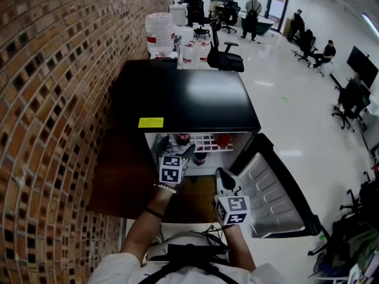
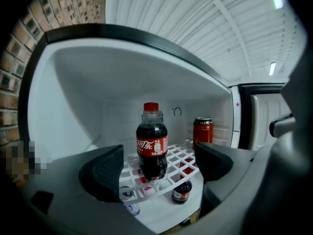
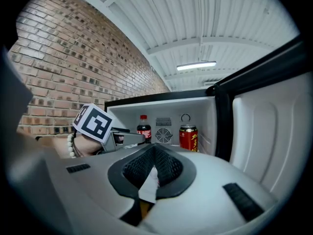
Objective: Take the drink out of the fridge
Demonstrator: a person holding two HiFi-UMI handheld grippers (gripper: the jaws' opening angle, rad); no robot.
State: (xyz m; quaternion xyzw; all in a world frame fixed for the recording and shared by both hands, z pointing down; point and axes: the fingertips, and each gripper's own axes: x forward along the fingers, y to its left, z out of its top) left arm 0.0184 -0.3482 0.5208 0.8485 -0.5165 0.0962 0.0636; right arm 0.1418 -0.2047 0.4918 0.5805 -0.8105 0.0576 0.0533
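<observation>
A small black fridge [image 1: 183, 96] stands open, with its door [image 1: 272, 188] swung out to the right. On its white wire shelf [image 2: 178, 163] stands a cola bottle [image 2: 151, 143] with a red cap, and a red can [image 2: 203, 131] sits to its right. My left gripper [image 2: 159, 163] is open at the fridge mouth, and the bottle stands just beyond the gap between the jaws, untouched. In the head view my left gripper [image 1: 187, 154] points into the fridge. My right gripper [image 1: 224, 177] hangs back beside the door. Its jaws [image 3: 154, 151] are shut on nothing. The bottle [image 3: 144, 127] and the can [image 3: 188, 136] show beyond them.
Under the wire shelf sit a small dark bottle [image 2: 181, 192] and a pale can [image 2: 129, 199]. A brick wall [image 1: 53, 99] runs along the left. Behind the fridge are a water jug [image 1: 160, 34] and an office chair [image 1: 225, 55]. People sit at desks further back.
</observation>
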